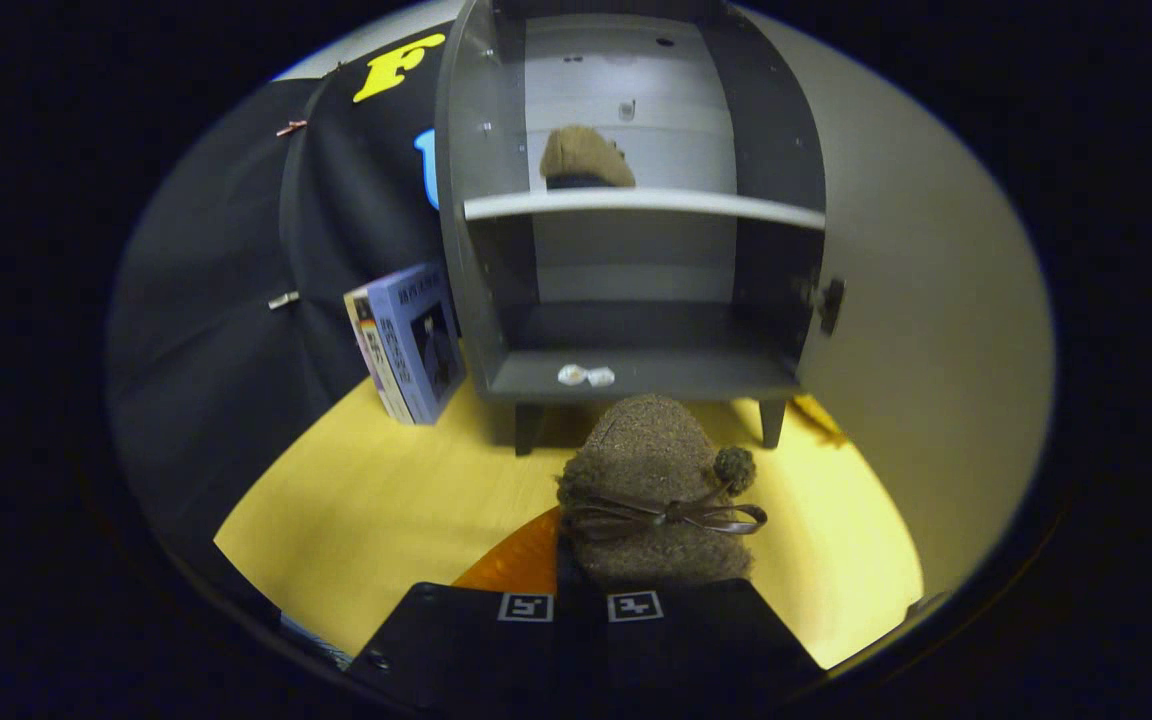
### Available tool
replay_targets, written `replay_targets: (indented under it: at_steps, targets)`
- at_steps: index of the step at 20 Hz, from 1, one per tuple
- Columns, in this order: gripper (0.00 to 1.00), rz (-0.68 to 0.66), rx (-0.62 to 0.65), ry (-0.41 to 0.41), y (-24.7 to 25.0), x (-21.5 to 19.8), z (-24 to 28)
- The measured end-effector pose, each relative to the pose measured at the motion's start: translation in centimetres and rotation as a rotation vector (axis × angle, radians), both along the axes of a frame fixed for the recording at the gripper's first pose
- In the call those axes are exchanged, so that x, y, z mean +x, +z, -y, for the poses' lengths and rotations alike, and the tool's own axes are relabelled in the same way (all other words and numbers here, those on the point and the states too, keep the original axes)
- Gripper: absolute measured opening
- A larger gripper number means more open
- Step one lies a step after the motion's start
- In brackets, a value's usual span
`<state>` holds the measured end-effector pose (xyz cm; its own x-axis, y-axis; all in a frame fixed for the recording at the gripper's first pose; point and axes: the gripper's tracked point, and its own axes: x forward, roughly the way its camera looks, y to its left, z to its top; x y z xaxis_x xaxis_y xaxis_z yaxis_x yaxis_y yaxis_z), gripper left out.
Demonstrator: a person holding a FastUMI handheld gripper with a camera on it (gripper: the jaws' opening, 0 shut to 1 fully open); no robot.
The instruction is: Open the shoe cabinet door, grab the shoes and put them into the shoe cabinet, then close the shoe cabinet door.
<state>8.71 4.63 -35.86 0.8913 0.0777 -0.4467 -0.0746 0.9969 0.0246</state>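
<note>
Holding a brown fuzzy shoe (pixel 651 500), the gripper (pixel 581 606) has its two fingers pressed close together at the heel end, and the shoe sticks out just ahead of them, toe pointing to the cabinet. A dark ribbon bow (pixel 671 517) and a small pompom (pixel 734 467) sit on top of the shoe. The gripper points straight and level to the open front. Under it lies a yellow table top (pixel 376 510) with an orange patch (pixel 521 565) beside the fingers. Beyond stands the grey shoe cabinet (pixel 636 250), its door (pixel 926 330) swung open to the right. A second brown shoe (pixel 586 157) rests on the upper shelf (pixel 636 203). Something small and white (pixel 586 376) lies on the lower board. A book (pixel 411 345) leans left of the cabinet, against black cloth (pixel 226 330).
</note>
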Motion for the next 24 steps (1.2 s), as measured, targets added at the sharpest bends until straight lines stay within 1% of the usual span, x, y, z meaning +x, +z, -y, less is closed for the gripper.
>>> replay_targets:
  at_steps: [3, 6, 8, 12, 16, 18, 21, 24]
  targets:
    - [0.05, 0.059, -0.003, -0.008, 5.5, 1.3, -0.1]
    - [0.05, 0.099, 0.013, -0.013, 10.0, 2.6, -0.2]
    - [0.05, 0.131, 0.029, -0.024, 13.0, 4.2, -0.1]
    - [0.05, 0.164, 0.023, -0.042, 17.4, 7.3, 0.7]
    - [0.05, 0.197, 0.052, -0.064, 21.7, 11.7, 2.0]
    - [0.05, 0.187, 0.041, -0.064, 23.0, 14.0, 2.6]
    - [0.05, 0.188, 0.009, -0.049, 24.7, 18.6, 3.2]
    - [0.05, 0.145, 0.013, -0.026, 25.2, 23.2, 3.3]
